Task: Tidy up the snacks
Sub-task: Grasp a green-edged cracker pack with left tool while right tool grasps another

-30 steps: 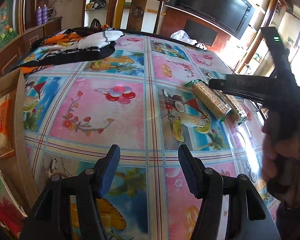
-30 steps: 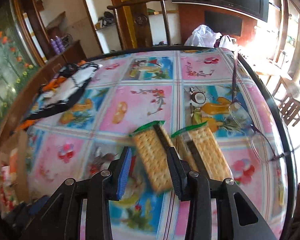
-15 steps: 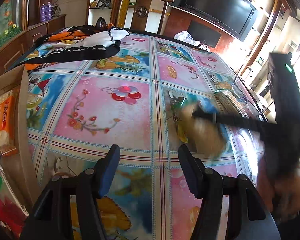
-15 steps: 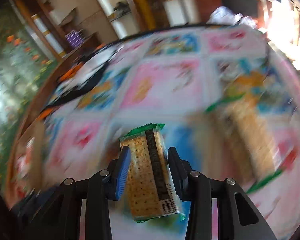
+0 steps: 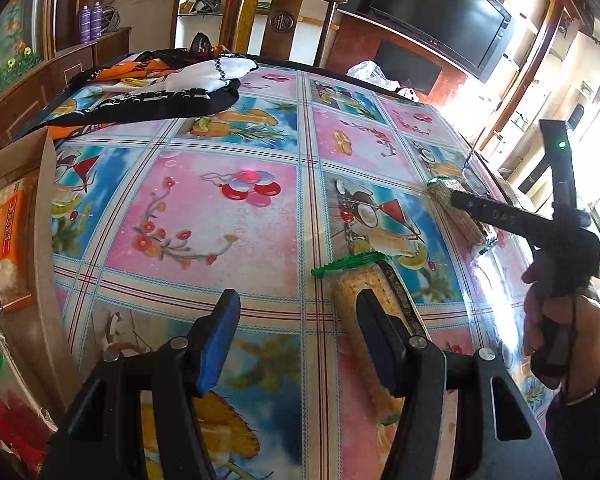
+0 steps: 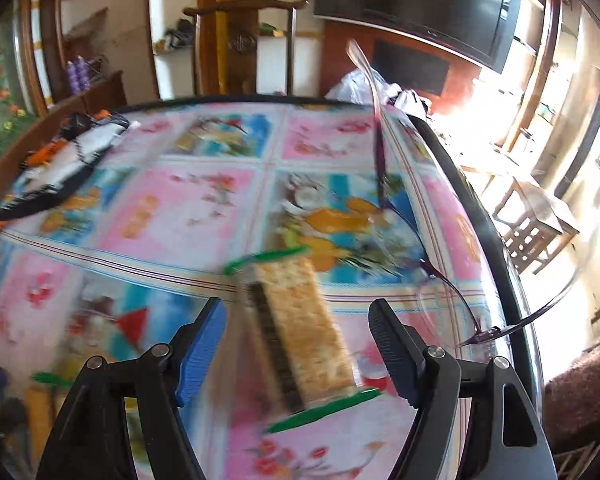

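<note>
Since a second ago, one cracker pack (image 5: pixel 374 292) has shifted from beside its twin to just ahead of the left gripper (image 5: pixel 296 340). On the fruit-print tablecloth (image 5: pixel 220 216) the other cracker pack (image 6: pixel 300 332) lies between the right gripper (image 6: pixel 296 348) fingers, whose jaws are opening, pads clear of it. Left jaws stand parted, empty (a snack-filled cardboard box (image 5: pixel 40 216) sits left). Eyeglasses (image 6: pixel 440 280) rest nearby.
</note>
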Tool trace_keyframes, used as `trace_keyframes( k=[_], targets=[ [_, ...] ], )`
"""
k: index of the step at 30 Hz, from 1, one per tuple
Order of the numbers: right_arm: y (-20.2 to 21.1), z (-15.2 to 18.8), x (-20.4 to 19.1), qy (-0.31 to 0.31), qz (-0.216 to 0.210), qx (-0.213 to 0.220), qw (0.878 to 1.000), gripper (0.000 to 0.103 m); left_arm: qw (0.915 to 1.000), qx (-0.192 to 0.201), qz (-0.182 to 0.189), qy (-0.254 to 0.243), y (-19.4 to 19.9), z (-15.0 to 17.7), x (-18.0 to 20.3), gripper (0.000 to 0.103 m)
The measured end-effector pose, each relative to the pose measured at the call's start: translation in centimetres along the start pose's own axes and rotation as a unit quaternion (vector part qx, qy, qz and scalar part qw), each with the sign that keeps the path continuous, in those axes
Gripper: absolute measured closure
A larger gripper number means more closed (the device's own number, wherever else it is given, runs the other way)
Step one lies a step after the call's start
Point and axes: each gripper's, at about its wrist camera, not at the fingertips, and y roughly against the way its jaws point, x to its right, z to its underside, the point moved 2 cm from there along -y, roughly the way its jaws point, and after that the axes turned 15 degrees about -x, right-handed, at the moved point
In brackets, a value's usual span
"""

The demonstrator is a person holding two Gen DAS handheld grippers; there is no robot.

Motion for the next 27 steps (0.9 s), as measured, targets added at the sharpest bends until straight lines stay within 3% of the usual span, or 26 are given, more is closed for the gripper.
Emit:
trace_keyframes(
  k=[3, 7, 10, 14, 18, 20, 21, 23, 24, 27],
  targets=[
    [-1.2, 0.5, 0.2, 0.001, -0.028, -0.014, 0.999, 0.026, 1.0000, -0.002, 0.000, -0.001, -0.1, 0.0, 0.0, 0.044],
    [-1.2, 1.2, -0.7, 0.005, -0.026, -0.021, 0.999, 0.054, 1.0000, -0.002, 0.001, 0.001, -0.1, 0.0, -0.1, 0.044],
    [-0.3, 2.8, -1.7, 0.003, -0.042, -0.034, 0.999, 0.053, 0.9999, -0.006, 0.010, 0.003, 0.0, 0.1, -0.1, 0.044],
    [1.4, 6.4, -4.9, 0.046, -0.049, -0.025, 0.997, 0.053, 0.9994, -0.011, 0.034, 0.003, 0.4, 0.3, 0.1, 0.042],
    [3.0, 9.9, -8.2, 0.085, -0.070, -0.019, 0.994, 0.053, 0.9994, -0.005, 0.035, 0.004, 0.7, 0.4, 0.1, 0.040],
    [3.7, 11.4, -9.8, 0.112, -0.092, -0.020, 0.989, 0.053, 0.9992, -0.007, 0.038, 0.006, 0.7, 0.4, 0.0, 0.040],
    [4.1, 11.9, -10.1, 0.116, -0.122, -0.025, 0.985, 0.053, 0.9991, -0.009, 0.041, 0.006, 0.6, 0.4, 0.0, 0.040],
    [4.3, 11.9, -9.3, 0.094, -0.158, -0.033, 0.982, 0.053, 0.9991, -0.011, 0.040, 0.002, 0.6, 0.5, 0.2, 0.040],
    [4.3, 11.8, -8.5, 0.078, -0.156, -0.028, 0.984, 0.053, 0.9992, -0.013, 0.039, -0.002, 0.5, 0.5, 0.4, 0.040],
    [4.9, 11.0, -5.3, 0.037, -0.091, 0.010, 0.995, 0.054, 0.9987, -0.033, 0.038, -0.010, 0.2, 0.9, 1.0, 0.039]
  ],
)
